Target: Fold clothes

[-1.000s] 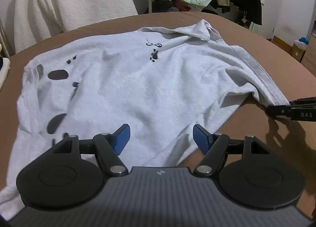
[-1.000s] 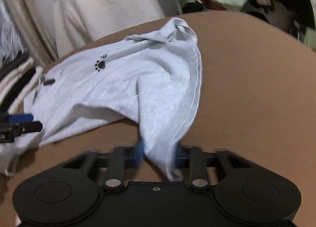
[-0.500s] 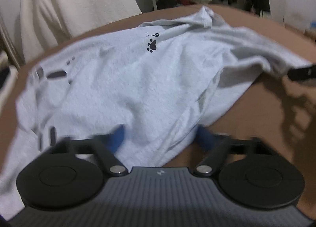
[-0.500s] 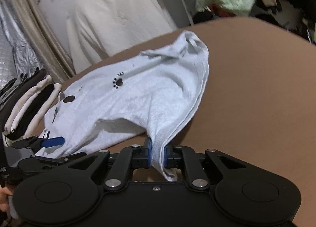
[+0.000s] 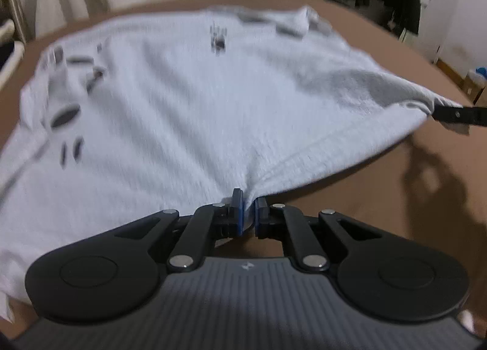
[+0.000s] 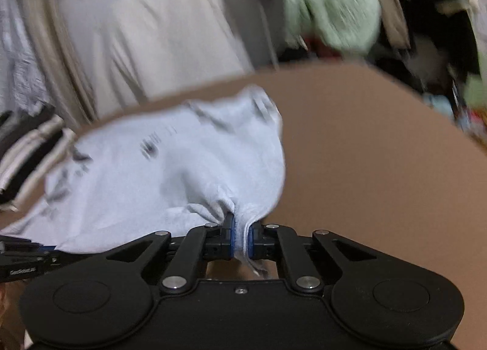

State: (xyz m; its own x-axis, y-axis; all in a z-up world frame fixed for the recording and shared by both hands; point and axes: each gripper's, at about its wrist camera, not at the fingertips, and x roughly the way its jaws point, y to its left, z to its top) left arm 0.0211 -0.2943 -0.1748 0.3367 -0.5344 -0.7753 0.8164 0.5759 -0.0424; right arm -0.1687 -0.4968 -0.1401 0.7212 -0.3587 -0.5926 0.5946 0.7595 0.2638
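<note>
The left gripper (image 5: 248, 213) has its jaws closing on the hem of the grey shirt (image 5: 188, 112); a second ago they stood spread. The right gripper (image 6: 241, 239) pinches the hem's other corner. Ahead of both, the shirt lies stretched across the brown desk (image 6: 380, 167), bare to the right.

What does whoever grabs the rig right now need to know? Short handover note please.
Left claw: closing, the hem of the grey shirt already between its pads.
Right claw: shut on a bunched edge of the same shirt.
Shirt: spread on the brown table, edge lifted between the claws.
Done: both grips.
Left: all folds; none visible yet.
</note>
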